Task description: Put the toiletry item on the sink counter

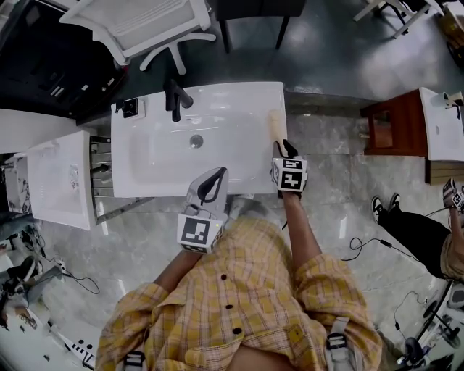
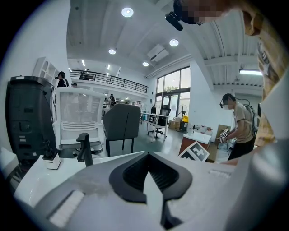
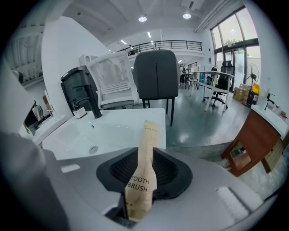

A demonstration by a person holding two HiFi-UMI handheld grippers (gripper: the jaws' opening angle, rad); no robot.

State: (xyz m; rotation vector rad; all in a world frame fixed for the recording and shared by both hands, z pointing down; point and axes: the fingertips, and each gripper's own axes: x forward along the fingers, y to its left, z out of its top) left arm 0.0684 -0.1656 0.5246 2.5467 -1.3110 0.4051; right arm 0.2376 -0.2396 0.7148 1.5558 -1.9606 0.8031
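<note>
Fingers (image 3: 174, 171) apart; toothbrush packet (image 3: 143, 173) between them, on sink counter (image 3: 122, 118).

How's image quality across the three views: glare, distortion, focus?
Head view: sharp, evenly lit, white sink counter nearly blown out. Left gripper view: heavy fisheye, dark corners, ceiling light flares. Right gripper view: same fisheye, print on the toothbrush packet legible, windows bright.
</note>
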